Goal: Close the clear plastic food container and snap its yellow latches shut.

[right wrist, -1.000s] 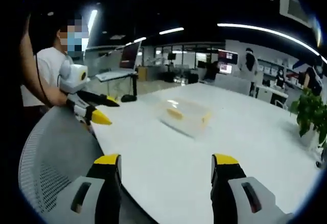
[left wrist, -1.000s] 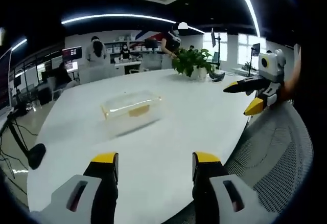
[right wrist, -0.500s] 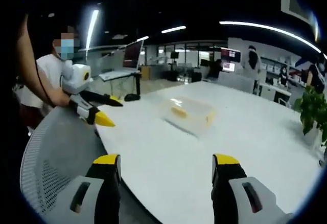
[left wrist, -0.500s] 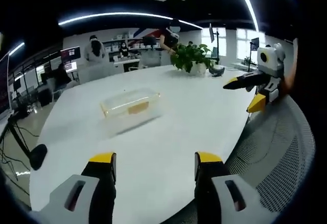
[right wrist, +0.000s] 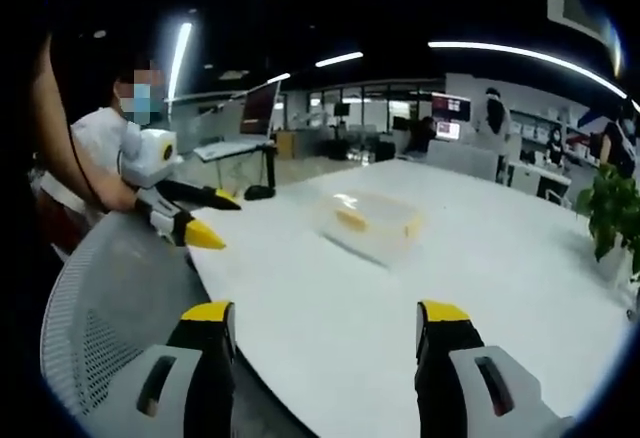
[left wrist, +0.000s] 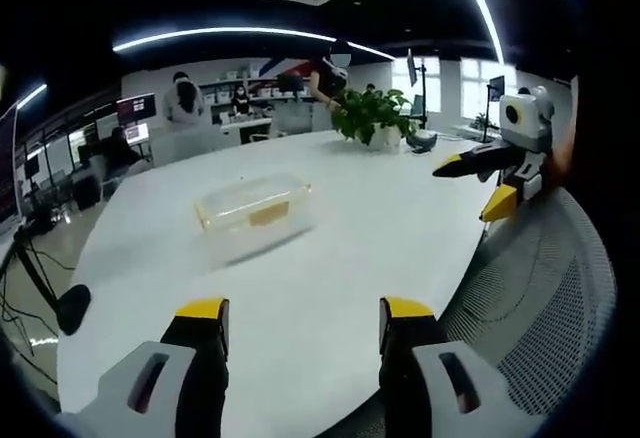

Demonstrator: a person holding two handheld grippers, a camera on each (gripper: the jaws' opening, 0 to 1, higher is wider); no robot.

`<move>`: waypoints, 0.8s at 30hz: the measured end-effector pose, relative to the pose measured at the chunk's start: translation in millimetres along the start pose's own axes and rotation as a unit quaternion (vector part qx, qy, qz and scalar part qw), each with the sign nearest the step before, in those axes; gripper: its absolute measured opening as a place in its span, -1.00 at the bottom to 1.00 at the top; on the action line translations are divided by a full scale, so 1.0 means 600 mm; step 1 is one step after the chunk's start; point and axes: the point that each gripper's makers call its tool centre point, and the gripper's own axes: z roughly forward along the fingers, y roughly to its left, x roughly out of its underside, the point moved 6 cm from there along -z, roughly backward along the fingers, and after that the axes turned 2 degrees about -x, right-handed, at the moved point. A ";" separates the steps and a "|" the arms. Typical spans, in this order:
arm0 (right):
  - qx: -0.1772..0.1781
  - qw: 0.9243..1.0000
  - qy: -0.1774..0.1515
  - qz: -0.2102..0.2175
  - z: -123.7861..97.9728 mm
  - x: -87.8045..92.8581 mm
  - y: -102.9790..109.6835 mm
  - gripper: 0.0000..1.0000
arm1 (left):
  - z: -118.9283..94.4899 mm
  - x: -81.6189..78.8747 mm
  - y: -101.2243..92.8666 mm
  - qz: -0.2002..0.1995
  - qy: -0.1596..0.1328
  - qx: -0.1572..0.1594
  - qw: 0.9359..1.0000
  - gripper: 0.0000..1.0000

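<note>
Barely shifted since a second ago: clear container (left wrist: 252,210) resting mid-table on white table (left wrist: 330,288), well apart from both grippers. Left gripper view catches potted plant (left wrist: 372,116) behind right gripper (left wrist: 478,186); right gripper view catches left gripper (right wrist: 205,216) over mesh chair (right wrist: 100,308), held out level. Both pairs of jaws spread wide, holding nothing.

Clear container (left wrist: 252,212), mid-tabletop (left wrist: 330,278): blurred; lid seating and yellow latches' state indistinct. Potted plant (right wrist: 615,220) beyond container: cut by right gripper view's edge.
</note>
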 end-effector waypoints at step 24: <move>-0.003 1.000 0.015 -0.005 0.002 0.008 0.005 0.50 | -0.002 0.005 0.000 -0.009 0.006 0.000 1.000 0.19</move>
